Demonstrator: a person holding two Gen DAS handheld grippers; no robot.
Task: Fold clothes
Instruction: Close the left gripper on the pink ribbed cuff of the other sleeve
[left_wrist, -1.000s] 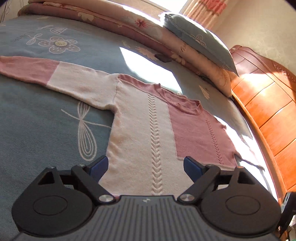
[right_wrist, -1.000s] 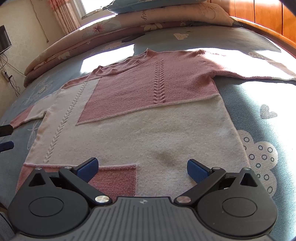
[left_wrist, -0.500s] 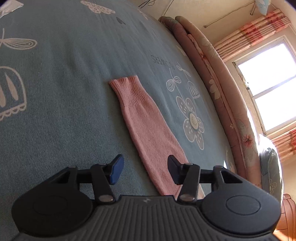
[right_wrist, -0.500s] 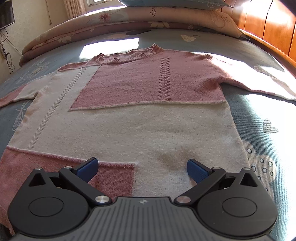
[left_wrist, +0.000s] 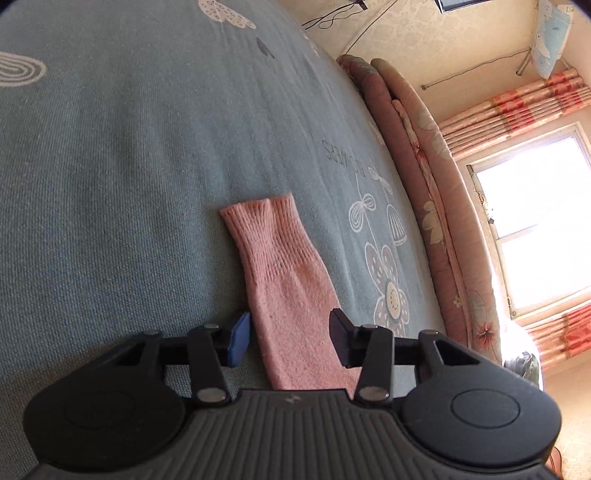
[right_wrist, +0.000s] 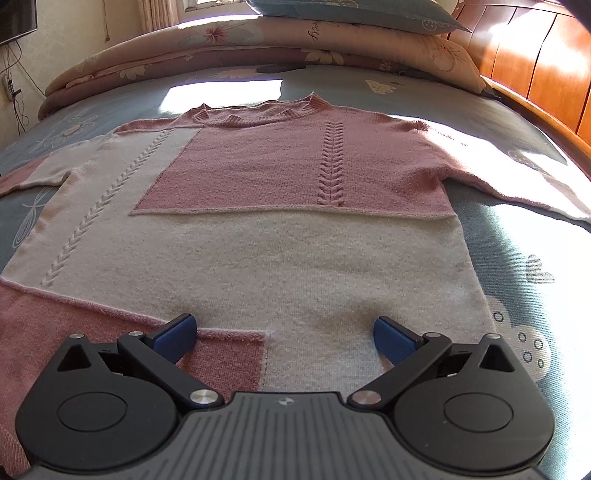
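A pink and cream knit sweater (right_wrist: 288, 240) lies flat, front up, on the bed, with its collar at the far end. In the right wrist view my right gripper (right_wrist: 284, 328) hovers open just above the hem, nothing between its fingers. In the left wrist view the sweater's pink sleeve (left_wrist: 280, 266) stretches away across the bedspread, its ribbed cuff (left_wrist: 262, 218) at the far end. My left gripper (left_wrist: 290, 328) straddles this sleeve, one pad at each edge. Its jaws are closing with the sleeve between them, and the pads are not pressing on it.
The blue-grey bedspread (left_wrist: 110, 166) has white flower prints. A rolled floral quilt (right_wrist: 166, 55) and pillows (right_wrist: 351, 14) line the far side. A wooden headboard (right_wrist: 535, 66) stands on the right. A window with striped curtains (left_wrist: 535, 221) is beyond the quilt.
My left gripper swung from the sweater's body out to the pink sleeve near the cuff, rolled over, and its jaws narrowed around the sleeve. The right gripper stayed open over the hem.
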